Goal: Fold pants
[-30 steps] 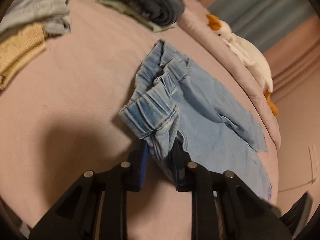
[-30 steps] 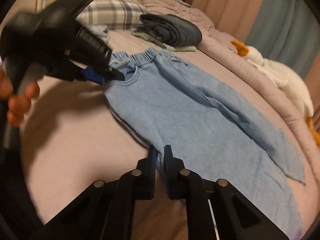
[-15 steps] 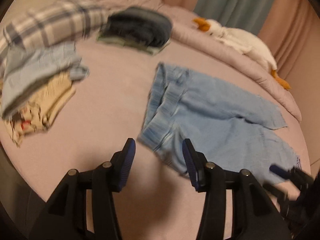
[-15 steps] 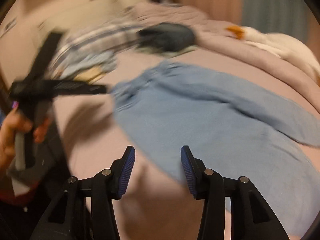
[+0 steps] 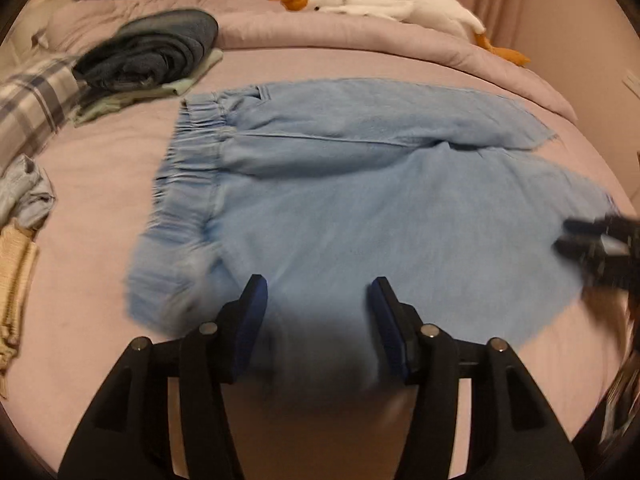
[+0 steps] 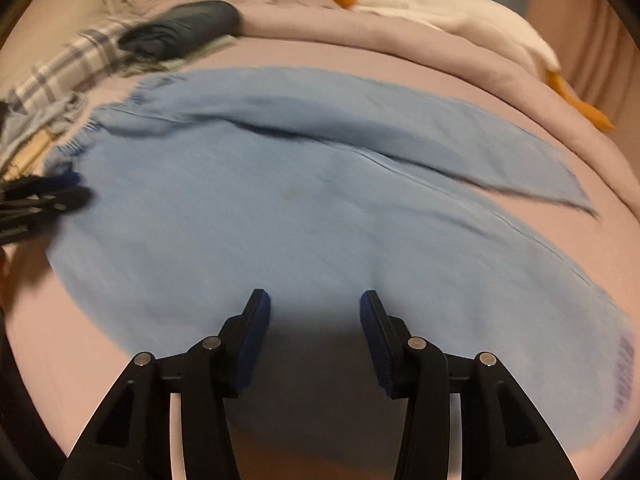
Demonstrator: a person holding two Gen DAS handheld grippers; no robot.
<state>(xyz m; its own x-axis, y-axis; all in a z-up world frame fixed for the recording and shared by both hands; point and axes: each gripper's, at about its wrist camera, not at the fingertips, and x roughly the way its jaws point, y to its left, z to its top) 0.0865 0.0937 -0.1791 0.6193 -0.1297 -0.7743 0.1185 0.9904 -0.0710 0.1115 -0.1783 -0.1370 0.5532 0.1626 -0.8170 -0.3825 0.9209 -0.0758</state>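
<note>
Bed with pink sheet (image 5: 100, 184); light-blue pants (image 5: 360, 216) spread flat, unfolded.

Left wrist view: left tool (image 5: 318, 312) released, jaws wide apart above the near edge of the pants, waistband (image 5: 192, 160) to its left; folded dark clothes (image 5: 152, 56) and a plush goose (image 5: 384, 0) lie beyond. Right wrist view: right tool (image 6: 314, 320) likewise released over the near leg, grasping nothing; the far leg (image 6: 440, 148) angles away. Judged step: layout done, first fold pending. The next move probably calls for pinching one leg's outer edge at both ends and carrying it over the other.
</note>
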